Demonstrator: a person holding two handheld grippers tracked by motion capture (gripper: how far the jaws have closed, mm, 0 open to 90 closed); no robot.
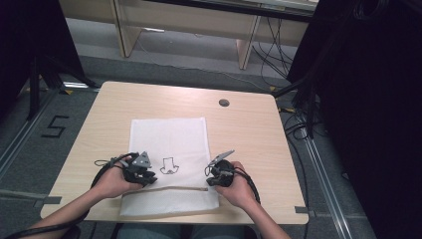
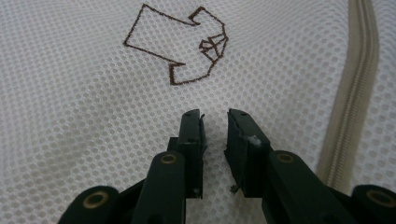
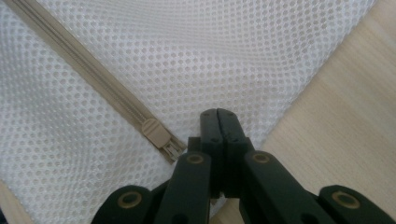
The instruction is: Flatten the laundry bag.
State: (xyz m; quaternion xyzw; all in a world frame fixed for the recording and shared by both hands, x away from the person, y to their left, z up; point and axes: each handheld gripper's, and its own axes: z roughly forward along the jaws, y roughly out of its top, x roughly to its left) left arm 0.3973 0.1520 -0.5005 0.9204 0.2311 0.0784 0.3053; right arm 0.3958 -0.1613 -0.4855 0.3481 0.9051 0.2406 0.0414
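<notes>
A white mesh bag [image 1: 169, 134] lies flat on the wooden table [image 1: 249, 134], with a brown outline emblem [image 1: 169, 167] stitched on it and a beige zipper [image 1: 171, 188] running across near its front end. My left gripper [image 1: 151, 179] rests on the bag's left side. In the left gripper view its jaws [image 2: 215, 114] stand a little apart over the mesh [image 2: 70, 116], just below the emblem [image 2: 180, 44]. My right gripper [image 1: 209, 181] sits at the bag's right edge. Its jaws [image 3: 218, 113] are pressed together right beside the zipper pull [image 3: 156, 132]; whether mesh [image 3: 233, 56] is pinched I cannot tell.
A round cable hole [image 1: 224, 103] sits in the table's far side. Wooden desk legs [image 1: 247, 47] stand beyond the table, dark curtains flank both sides, and cables [image 1: 298, 124] lie on the floor at right.
</notes>
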